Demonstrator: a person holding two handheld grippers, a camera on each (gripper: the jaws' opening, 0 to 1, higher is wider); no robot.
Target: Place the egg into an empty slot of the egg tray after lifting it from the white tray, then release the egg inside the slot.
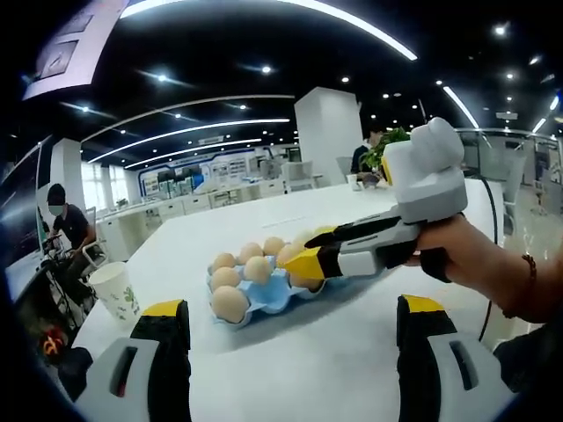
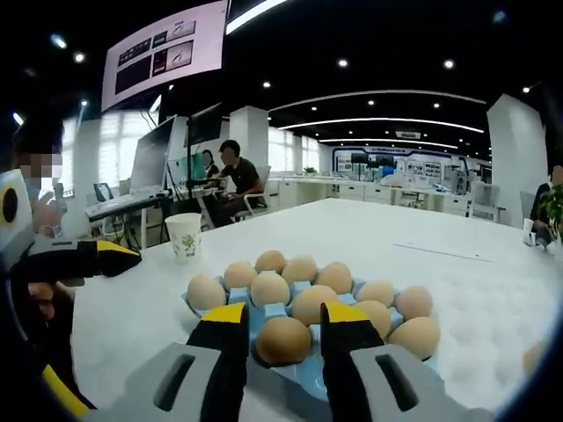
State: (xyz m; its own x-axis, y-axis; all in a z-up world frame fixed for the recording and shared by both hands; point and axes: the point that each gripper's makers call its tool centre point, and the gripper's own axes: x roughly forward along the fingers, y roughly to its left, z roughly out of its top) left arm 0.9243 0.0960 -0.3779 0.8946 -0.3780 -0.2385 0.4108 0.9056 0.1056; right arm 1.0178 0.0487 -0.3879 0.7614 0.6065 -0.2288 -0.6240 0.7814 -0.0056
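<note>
A blue egg tray point(image 2: 310, 376) holding several brown eggs lies on the white table. My right gripper point(image 2: 283, 315) is shut on one egg point(image 2: 283, 341), which is down at a slot on the tray's near edge, with one jaw on each side of it. In the left gripper view, a hand brings the right gripper point(image 1: 303, 262) in from the right. Its yellow tips sit over the egg point(image 1: 305, 281) at the egg tray point(image 1: 277, 292). My left gripper point(image 1: 292, 306) hovers wide open over bare table, short of the tray. The left gripper point(image 2: 97, 255) also appears to the tray's left, apart from it.
A paper cup point(image 1: 114, 290) point(image 2: 183, 236) stands on the table near its edge, beyond the tray. A seated person point(image 2: 233, 171) works at a desk farther off. A green plant point(image 1: 383, 149) is at the table's far end. White tabletop point(image 2: 457, 264) stretches around the tray.
</note>
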